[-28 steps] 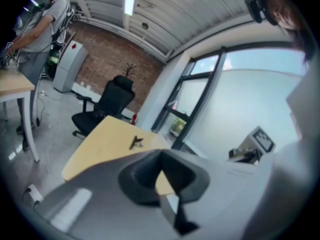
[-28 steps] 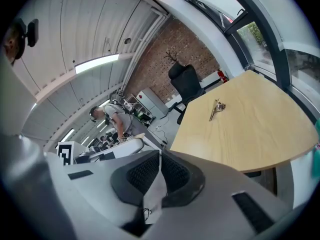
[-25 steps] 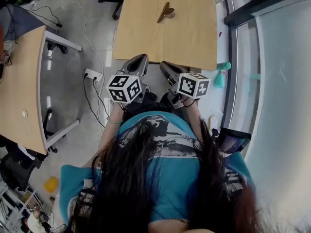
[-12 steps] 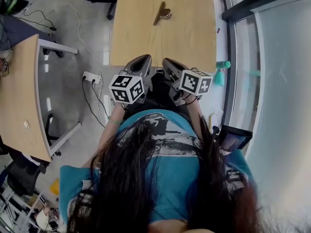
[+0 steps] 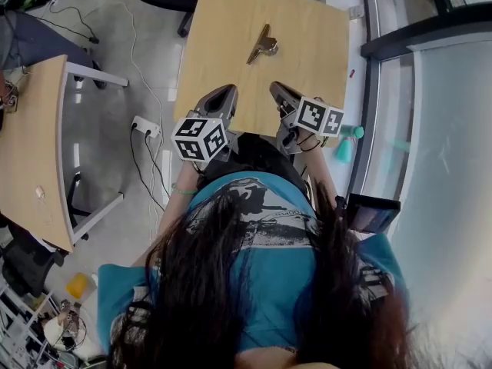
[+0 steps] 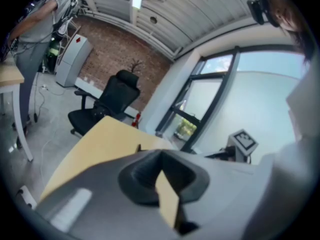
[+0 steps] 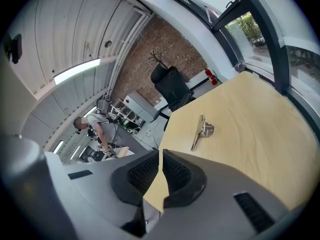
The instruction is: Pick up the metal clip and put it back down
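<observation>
Left gripper (image 6: 161, 155) jaws pressed together, nothing between. Right gripper (image 7: 161, 153) jaws likewise together, empty. Both at near edge of table (image 5: 307, 52). Metal clip (image 5: 263, 44) flat on table ahead, apart from both grippers.

The worktop (image 5: 307, 44) is pale yellowish wood, and the metal clip (image 5: 262, 44) is brassy gold with a silvery end. The left gripper (image 5: 223, 92) and right gripper (image 5: 278, 89) are grey with black ribbed jaws, and their cubes (image 5: 197, 138) carry black-and-white square markers. The person's shirt (image 5: 273, 283) is teal with a dark print.
</observation>
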